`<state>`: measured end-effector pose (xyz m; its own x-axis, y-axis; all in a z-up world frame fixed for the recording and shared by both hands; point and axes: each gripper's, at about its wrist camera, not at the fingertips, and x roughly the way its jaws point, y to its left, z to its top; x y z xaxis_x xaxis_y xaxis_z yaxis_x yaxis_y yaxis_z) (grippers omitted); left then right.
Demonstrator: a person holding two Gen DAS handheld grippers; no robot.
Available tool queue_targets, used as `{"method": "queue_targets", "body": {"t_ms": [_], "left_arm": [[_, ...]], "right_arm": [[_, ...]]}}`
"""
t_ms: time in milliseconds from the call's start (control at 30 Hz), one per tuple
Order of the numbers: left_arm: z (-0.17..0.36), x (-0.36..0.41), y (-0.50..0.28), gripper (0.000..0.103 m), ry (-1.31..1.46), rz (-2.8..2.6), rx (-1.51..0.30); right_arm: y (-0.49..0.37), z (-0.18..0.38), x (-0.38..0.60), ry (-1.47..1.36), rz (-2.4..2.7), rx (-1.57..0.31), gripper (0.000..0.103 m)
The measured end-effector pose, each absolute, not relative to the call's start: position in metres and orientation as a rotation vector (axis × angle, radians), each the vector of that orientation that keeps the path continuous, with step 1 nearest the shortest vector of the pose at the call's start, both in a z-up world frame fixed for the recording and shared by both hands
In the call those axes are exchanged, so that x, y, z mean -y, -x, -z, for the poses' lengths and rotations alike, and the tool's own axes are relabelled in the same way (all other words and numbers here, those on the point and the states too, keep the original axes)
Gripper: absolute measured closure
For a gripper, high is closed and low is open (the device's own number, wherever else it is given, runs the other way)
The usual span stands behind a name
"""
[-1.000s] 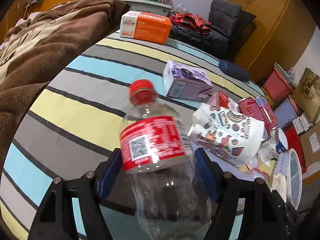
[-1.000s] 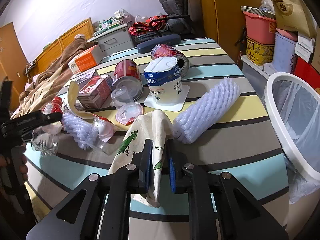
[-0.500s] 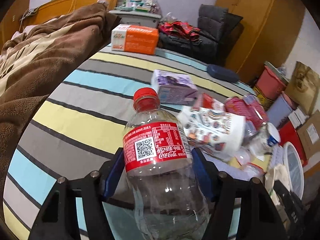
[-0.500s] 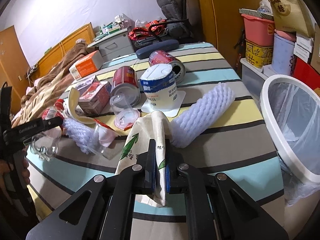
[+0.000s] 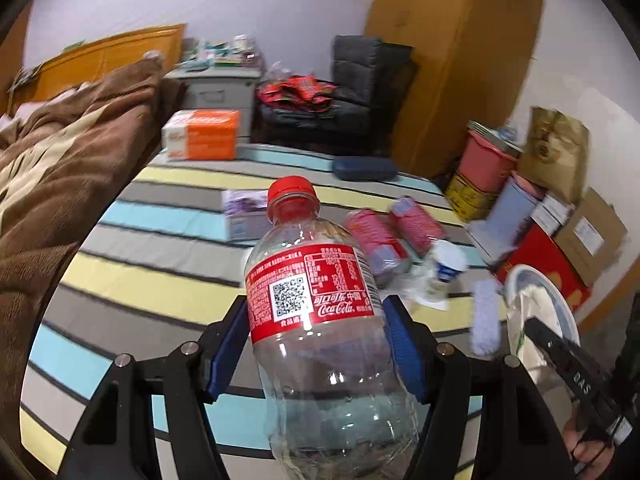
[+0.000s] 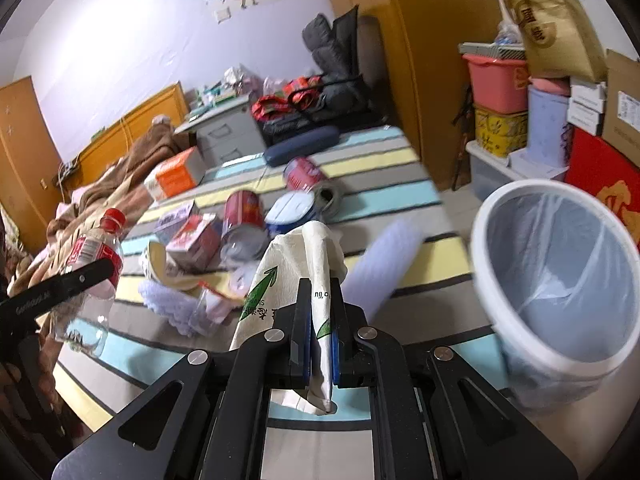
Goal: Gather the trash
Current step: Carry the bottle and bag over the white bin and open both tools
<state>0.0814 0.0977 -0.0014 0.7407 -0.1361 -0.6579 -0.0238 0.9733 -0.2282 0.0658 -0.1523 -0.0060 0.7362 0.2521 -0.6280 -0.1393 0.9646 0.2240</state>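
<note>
My left gripper (image 5: 316, 344) is shut on an empty clear Coca-Cola bottle (image 5: 316, 320) with a red cap and label, held above the striped bed; the bottle also shows in the right wrist view (image 6: 94, 264). My right gripper (image 6: 320, 344) is shut on a cream paper bag (image 6: 304, 264) with green print, lifted off the bed. The white trash bin (image 6: 560, 276) with a clear liner stands to the right of the bag; its rim shows in the left wrist view (image 5: 560, 300).
On the striped bed (image 5: 160, 280) lie red cans (image 6: 244, 212), a white tub (image 6: 292, 208), a foam net sleeve (image 6: 380, 264), small cartons (image 6: 192, 236) and an orange box (image 5: 204, 140). A brown blanket (image 5: 48, 184) lies left. Boxes and bins (image 6: 520, 100) are stacked beyond the trash bin.
Both grippers have risen from the bed with their loads. The right one has swung the paper bag toward the trash bin, which now looks nearer and larger.
</note>
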Motion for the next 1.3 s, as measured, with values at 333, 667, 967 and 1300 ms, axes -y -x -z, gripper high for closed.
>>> {"method": "queue_targets", "body": {"t_ms": [333,667,967,1300], "left_arm": [[-0.02,-0.007,-0.101,0.034,0.154,0.306,-0.721],[-0.023,0.1,-0.116,0.034,0.054,0.516,-0.735],[-0.011,0.178,-0.123,0.034,-0.066,0.593,-0.739],[0.008,0.218,-0.144,0.034,-0.116,0.624,-0.772]], "right_arm": [[-0.06,-0.009,0.207,-0.179,-0.099,-0.674,0.096],[-0.06,-0.007,0.271,-0.225,0.069,-0.677,0.096],[-0.067,0.01,0.312,-0.245,0.183,-0.719,0.096],[-0.086,0.032,0.331,-0.217,0.209,-0.801,0.096]]}}
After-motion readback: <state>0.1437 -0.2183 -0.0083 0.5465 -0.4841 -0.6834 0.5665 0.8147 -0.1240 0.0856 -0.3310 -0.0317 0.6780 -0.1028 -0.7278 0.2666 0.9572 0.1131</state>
